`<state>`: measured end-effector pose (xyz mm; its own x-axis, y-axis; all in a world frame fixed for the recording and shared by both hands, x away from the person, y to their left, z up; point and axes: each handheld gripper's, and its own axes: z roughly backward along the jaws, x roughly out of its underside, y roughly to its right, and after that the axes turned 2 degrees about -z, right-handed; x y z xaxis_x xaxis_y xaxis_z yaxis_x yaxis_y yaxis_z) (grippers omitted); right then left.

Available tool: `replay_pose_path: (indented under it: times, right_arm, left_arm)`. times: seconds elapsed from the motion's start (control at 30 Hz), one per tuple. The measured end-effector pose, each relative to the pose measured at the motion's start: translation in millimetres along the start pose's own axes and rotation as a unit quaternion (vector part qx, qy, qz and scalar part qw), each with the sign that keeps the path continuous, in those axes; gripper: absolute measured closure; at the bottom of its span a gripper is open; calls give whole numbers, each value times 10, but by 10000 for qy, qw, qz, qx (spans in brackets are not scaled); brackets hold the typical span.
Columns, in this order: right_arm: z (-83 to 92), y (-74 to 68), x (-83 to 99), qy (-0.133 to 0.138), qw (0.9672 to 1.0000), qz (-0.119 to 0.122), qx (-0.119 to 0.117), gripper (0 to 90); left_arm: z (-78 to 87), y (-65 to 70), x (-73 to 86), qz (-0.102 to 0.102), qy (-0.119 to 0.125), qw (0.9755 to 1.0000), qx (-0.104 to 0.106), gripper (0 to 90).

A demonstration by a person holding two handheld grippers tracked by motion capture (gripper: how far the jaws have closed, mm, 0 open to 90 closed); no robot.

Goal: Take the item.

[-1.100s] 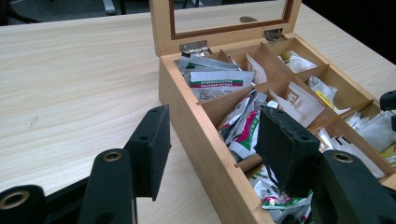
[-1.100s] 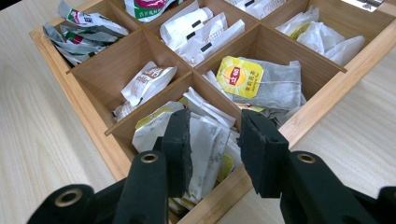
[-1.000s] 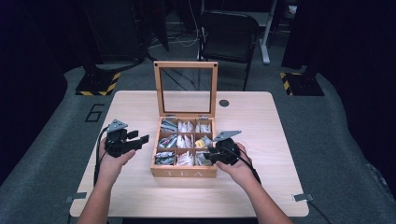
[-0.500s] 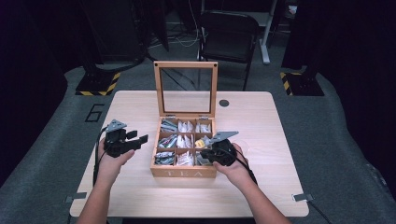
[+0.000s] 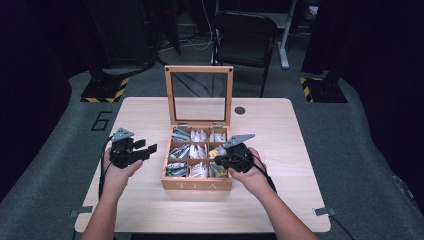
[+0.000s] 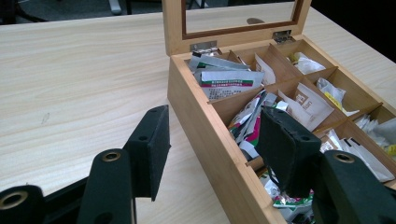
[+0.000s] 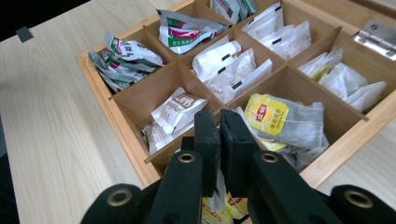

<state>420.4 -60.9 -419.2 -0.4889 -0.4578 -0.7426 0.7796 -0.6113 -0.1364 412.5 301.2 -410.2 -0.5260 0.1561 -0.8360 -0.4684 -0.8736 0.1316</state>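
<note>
Tea bag point(image 7: 215, 189) — a pale sachet with yellow at its lower end — is pinched between the pads of the right gripper point(image 7: 219, 140), whose jaws have just been closing and now stand almost together on it; its long axis runs down from the fingertips toward the camera, its lower end hanging into the near right compartment of the tea box point(image 5: 197, 184). Just right of the fingertips lies a grey sachet with a yellow label point(image 7: 267, 113), flat in the neighbouring compartment, and just left of them a white packet with brown print point(image 7: 180, 109), tilted, its long axis pointing up and away. Farther ahead sit white sachets with black tabs point(image 7: 233, 65) and silver packets with red and green bands point(image 7: 184, 30). The left gripper point(image 6: 212, 140) hovers with its jaws parted and nothing between the pads; the box's side wall lies in the gap, one jaw over the table and the other over the packets. Ahead of it a packet carries a green and red stripe point(image 6: 229, 84) with small print too fine to read. "TEA" is cut into the box's front wall, and the glass-paned lid point(image 5: 199, 95) stands upright. The box rests on a light wooden table point(image 5: 280, 150) — grey floor around it, a "6" point(image 5: 101, 121) marked there, a black chair point(image 5: 244, 37) behind.
</note>
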Motion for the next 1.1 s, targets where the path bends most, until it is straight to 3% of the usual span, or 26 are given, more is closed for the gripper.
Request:
replay_pose_path:
  times: [0.47, 1.1]
  right_arm:
    - [313, 17, -294, 210, 9996, 181, 43, 858]
    - [732, 170, -440, 442, 9984, 160, 323, 860]
  left_arm:
    - [-7, -7, 10, 41, -14, 10000, 7, 438]
    - [-11, -27, 24, 43, -23, 10000, -23, 437]
